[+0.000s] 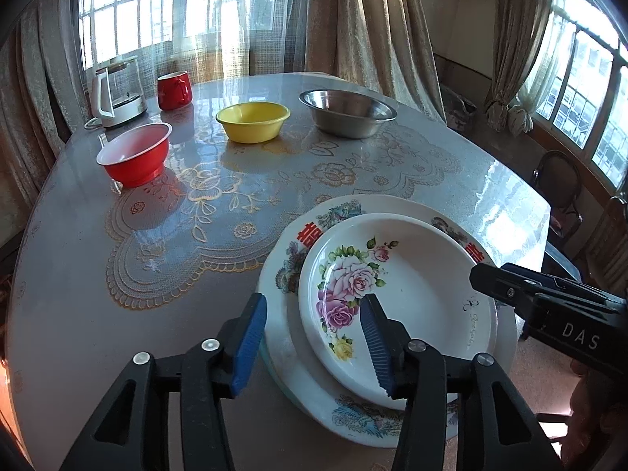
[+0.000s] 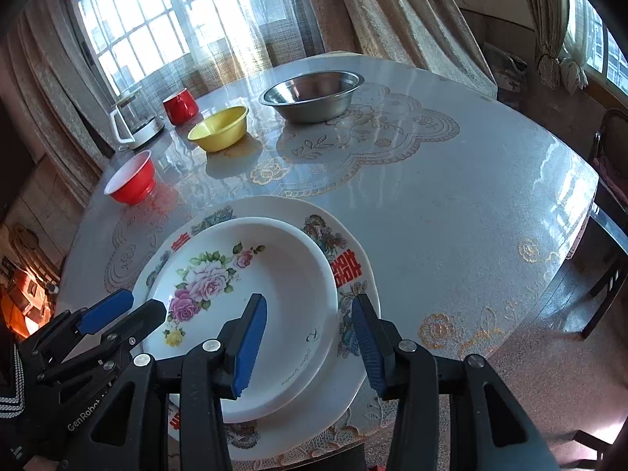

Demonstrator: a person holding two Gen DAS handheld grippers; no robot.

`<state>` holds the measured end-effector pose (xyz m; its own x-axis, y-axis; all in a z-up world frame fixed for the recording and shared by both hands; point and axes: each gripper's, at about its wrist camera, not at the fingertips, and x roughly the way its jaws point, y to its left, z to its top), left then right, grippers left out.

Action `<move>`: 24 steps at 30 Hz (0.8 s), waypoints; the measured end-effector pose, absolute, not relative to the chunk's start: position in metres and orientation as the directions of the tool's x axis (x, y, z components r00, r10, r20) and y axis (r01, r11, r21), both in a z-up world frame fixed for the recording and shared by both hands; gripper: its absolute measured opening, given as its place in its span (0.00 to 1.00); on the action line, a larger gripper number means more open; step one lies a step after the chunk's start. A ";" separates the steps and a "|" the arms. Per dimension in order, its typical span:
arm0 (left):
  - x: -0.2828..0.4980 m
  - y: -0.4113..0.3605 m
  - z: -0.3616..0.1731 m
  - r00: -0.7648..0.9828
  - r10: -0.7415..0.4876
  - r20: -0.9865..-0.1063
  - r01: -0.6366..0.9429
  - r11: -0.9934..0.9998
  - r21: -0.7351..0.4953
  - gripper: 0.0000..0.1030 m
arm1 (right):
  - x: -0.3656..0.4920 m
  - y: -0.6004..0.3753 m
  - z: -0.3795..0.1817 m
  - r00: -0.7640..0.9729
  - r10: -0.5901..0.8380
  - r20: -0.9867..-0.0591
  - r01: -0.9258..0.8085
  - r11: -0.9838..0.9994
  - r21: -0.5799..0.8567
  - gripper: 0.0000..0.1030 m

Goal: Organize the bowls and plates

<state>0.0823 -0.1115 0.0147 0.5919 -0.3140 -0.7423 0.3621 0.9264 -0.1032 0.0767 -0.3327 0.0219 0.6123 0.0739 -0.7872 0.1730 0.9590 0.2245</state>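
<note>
A deep white plate with pink roses (image 1: 412, 274) (image 2: 282, 274) sits in a larger plate with red characters (image 1: 310, 235) (image 2: 349, 267) at the table's near edge. My left gripper (image 1: 314, 341) is open and straddles the stack's left rim, one pad outside the plates and one over the rose plate. My right gripper (image 2: 308, 337) is open across the rose plate's right rim, with no pad pressing. Farther back stand a red bowl (image 1: 135, 155) (image 2: 131, 180), a yellow bowl (image 1: 253, 121) (image 2: 219, 127) and a steel bowl (image 1: 347, 112) (image 2: 314, 94), each apart.
A red mug (image 1: 174, 90) and a glass kettle (image 1: 117, 92) stand at the far left by the curtains. The round table (image 1: 117, 314) has a glossy lace-patterned cover. Dark chairs (image 2: 608, 212) stand off its right side.
</note>
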 end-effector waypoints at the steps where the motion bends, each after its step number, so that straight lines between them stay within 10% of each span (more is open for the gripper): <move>1: 0.083 -0.109 0.016 0.594 -0.314 -0.741 0.355 0.929 -0.109 0.56 | 0.076 -0.335 0.023 0.622 0.078 -0.780 0.176 0.956 0.236 0.45; 11: 0.088 -0.097 0.022 0.634 -0.277 -0.722 0.288 0.951 -0.112 0.83 | 0.074 -0.355 0.029 0.682 0.105 -0.724 0.221 0.914 0.340 0.45; 24: 0.122 -0.086 0.020 0.612 -0.263 -0.746 0.237 0.961 -0.144 0.89 | 0.112 -0.388 0.021 0.665 0.114 -0.738 0.265 0.888 0.375 0.45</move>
<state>0.1223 -0.0857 0.0202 0.6125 -0.2627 -0.7455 0.2369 0.9608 -0.1439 0.1117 -0.3878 0.0209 0.6649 0.1139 -0.7382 0.2647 0.8883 0.3754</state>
